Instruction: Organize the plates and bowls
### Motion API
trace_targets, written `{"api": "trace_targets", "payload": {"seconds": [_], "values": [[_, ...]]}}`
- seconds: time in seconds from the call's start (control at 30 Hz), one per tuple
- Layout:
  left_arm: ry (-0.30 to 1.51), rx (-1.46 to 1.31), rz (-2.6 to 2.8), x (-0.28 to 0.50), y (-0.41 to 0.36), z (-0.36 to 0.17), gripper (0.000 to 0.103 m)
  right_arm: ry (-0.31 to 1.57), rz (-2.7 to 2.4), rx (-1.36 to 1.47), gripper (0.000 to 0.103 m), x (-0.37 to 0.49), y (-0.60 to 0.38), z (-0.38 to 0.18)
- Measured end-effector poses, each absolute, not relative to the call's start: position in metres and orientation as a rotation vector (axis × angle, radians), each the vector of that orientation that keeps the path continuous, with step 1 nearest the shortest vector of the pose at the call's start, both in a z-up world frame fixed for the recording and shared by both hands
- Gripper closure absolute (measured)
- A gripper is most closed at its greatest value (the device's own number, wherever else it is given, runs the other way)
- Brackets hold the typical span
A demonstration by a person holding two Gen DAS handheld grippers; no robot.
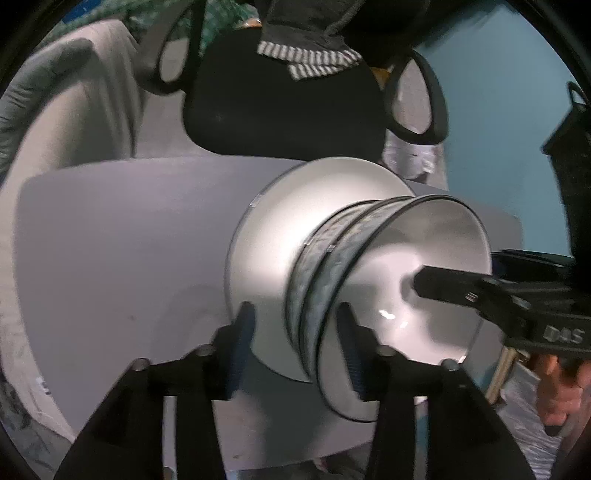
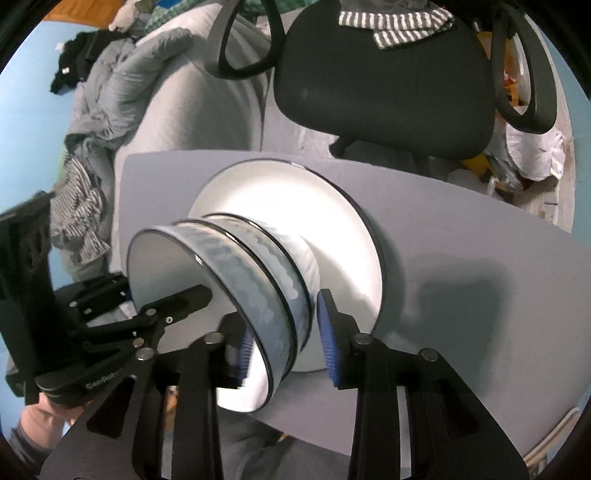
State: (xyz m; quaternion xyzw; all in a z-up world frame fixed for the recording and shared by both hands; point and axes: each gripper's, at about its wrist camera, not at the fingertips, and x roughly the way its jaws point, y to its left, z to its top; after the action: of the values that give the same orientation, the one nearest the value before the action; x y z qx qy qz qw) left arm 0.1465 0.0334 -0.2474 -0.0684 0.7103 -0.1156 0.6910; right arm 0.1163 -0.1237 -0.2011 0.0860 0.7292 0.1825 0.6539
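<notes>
Three nested bowls (image 1: pixel 332 266) (image 2: pixel 258 280), blue-grey patterned outside and white inside, stand stacked on a white dark-rimmed plate (image 1: pixel 280 221) (image 2: pixel 332 221) on a grey table (image 1: pixel 129 240) (image 2: pixel 461 258). My left gripper (image 1: pixel 295 347) straddles the stack's near rims, one pad inside the top bowl and one outside. Its pads stand apart from the walls, open. My right gripper (image 2: pixel 286 343) straddles the opposite side of the rims the same way, open. Each view shows the other gripper's inner finger (image 1: pixel 439 286) (image 2: pixel 184 299) reaching into the top bowl.
A black office chair (image 1: pixel 280 110) (image 2: pixel 384 88) with a striped cloth (image 2: pixel 395 22) over it stands behind the table. Grey bedding and clothes (image 2: pixel 110 110) lie at the left, plastic bags (image 2: pixel 532 155) at the right. A person's hand (image 1: pixel 557 387) holds the right gripper.
</notes>
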Motion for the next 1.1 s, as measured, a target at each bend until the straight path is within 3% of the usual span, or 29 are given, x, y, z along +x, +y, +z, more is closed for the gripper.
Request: {"api": "trace_targets", "payload": {"seconds": [0.07, 0.2, 0.53, 0.8, 1.1], "values": [[1.570, -0.101, -0.233, 0.143, 0.036, -0.241, 0.049, 1.627, 0.384, 0.178, 0.041, 0.112, -0.126, -0.193], [1.521, -0.084, -0.213, 0.134, 0.048, -0.221, 0.037, 1.568, 0.327, 0.182, 0.029, 0.101, -0.137, -0.169], [1.271, -0.058, -0.154, 0.091, 0.070, -0.114, 0.017, 1.338, 0.237, 0.205, 0.027, 0.055, -0.157, -0.075], [1.165, -0.060, -0.176, 0.058, 0.062, -0.055, 0.017, 1.174, 0.136, 0.178, 0.027, 0.012, -0.154, -0.026], [1.076, -0.074, -0.170, 0.035, 0.053, -0.029, 0.016, 1.083, 0.048, 0.131, 0.027, -0.016, -0.152, 0.001]]}}
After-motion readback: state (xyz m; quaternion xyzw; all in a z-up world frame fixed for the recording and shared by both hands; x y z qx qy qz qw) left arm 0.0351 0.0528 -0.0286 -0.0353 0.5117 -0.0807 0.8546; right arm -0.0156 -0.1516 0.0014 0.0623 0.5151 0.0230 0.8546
